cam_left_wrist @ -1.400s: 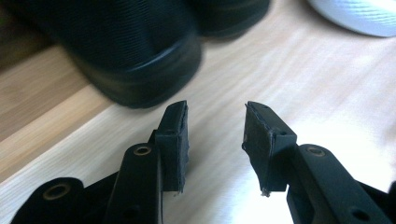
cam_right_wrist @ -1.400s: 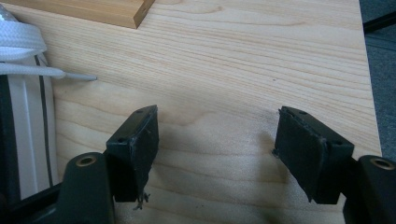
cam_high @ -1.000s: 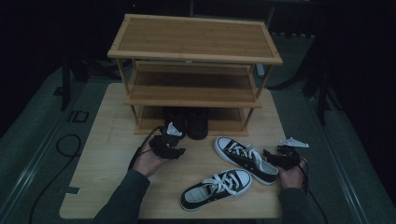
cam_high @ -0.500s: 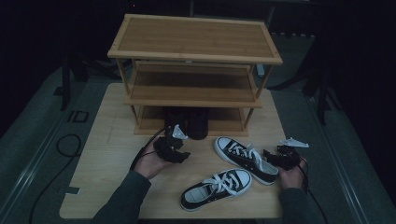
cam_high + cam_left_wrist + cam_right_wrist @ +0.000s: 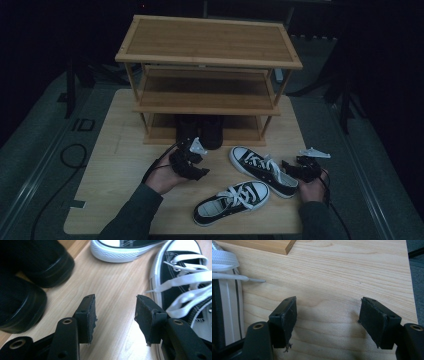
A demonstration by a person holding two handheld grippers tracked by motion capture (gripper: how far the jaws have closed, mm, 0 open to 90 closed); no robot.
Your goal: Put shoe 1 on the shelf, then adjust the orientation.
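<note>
My left gripper (image 5: 199,165) hovers just in front of the wooden shoe rack (image 5: 210,45), open, its jaws having just been opening with nothing between them. In the left gripper view, the open left gripper (image 5: 115,307) points at bare table, with a pair of black shoes (image 5: 25,265) to its left and a black-and-white sneaker (image 5: 185,277) to its right. The black shoes (image 5: 200,131) stand on the rack's bottom shelf. Two sneakers lie on the table, one farther (image 5: 262,169) and one nearer (image 5: 232,200). My right gripper (image 5: 294,167) rests open beside the farther sneaker's heel; in its own view the right gripper (image 5: 328,312) holds nothing, the sneaker (image 5: 224,290) at its left.
The rack has three shelves; its top and middle shelves are bare. The light wooden table (image 5: 115,165) has open surface at its left. A rack foot (image 5: 262,245) lies ahead of the right gripper, and the table's right edge (image 5: 409,277) is close by. Dark floor surrounds the table.
My left gripper has drawn back from the black shoes toward the person and risen a little. The right gripper and both sneakers have stayed put.
</note>
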